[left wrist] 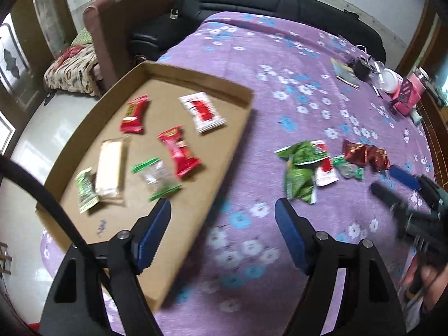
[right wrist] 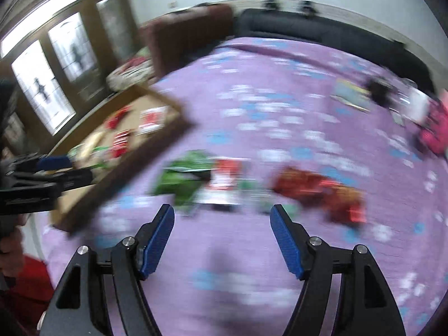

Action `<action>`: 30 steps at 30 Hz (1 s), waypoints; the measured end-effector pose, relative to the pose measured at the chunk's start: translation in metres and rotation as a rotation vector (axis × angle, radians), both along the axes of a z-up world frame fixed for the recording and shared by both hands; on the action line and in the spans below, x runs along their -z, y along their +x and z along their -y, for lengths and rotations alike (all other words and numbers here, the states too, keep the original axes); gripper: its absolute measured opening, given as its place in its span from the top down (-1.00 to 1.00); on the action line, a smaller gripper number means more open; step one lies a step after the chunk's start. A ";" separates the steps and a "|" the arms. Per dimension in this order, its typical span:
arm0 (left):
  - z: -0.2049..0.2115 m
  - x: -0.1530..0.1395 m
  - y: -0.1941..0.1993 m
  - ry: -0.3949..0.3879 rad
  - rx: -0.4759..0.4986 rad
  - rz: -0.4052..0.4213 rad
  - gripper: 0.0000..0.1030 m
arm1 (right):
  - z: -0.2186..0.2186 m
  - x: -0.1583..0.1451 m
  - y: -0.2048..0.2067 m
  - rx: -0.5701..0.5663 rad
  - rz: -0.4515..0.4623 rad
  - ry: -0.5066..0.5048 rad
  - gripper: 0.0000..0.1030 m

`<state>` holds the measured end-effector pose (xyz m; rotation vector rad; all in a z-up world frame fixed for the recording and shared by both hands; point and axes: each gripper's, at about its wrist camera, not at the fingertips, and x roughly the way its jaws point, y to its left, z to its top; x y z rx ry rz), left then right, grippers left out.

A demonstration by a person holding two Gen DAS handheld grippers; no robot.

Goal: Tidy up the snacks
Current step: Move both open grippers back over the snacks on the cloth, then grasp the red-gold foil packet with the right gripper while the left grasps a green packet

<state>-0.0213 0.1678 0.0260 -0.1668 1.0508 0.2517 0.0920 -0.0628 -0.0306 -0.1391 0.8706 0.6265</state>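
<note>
A shallow cardboard tray (left wrist: 156,92) on the purple flowered cloth holds several snack packets, among them a red one (left wrist: 182,151) and a white-and-red one (left wrist: 202,112). Loose on the cloth to its right lie green packets (left wrist: 301,168), a white-and-red packet (left wrist: 324,168), a small clear-and-green one (left wrist: 348,169) and dark red packets (left wrist: 364,154). My left gripper (left wrist: 222,207) stands open over the tray's near right edge, with nothing between its fingers. My right gripper (right wrist: 222,210) is open just short of the blurred green packets (right wrist: 182,179) and dark red packets (right wrist: 316,190), also holding nothing.
At the table's far right corner sit a pink box (left wrist: 406,92), a white cup (left wrist: 390,79) and a booklet (left wrist: 344,71). A black sofa (left wrist: 266,0) and a brown armchair (left wrist: 112,28) stand behind. A hand (left wrist: 428,277) grips the right tool.
</note>
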 end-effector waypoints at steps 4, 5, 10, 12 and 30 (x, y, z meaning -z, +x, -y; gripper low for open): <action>0.017 0.002 0.016 0.021 0.017 -0.010 -0.50 | 0.043 0.011 0.036 0.087 -0.031 -0.016 -0.42; 0.020 0.004 0.021 0.020 0.016 -0.017 -0.50 | 0.046 0.014 0.040 0.093 -0.035 -0.026 -0.42; 0.028 0.004 0.042 0.011 -0.005 -0.032 -0.50 | 0.047 0.032 0.066 0.058 -0.039 -0.074 -0.42; 0.029 0.001 0.050 0.006 -0.015 -0.032 -0.50 | 0.046 0.038 0.073 0.048 -0.048 -0.089 -0.40; 0.045 0.030 0.120 -0.126 -0.019 -0.202 -0.50 | 0.062 0.041 0.059 0.001 -0.069 -0.093 0.00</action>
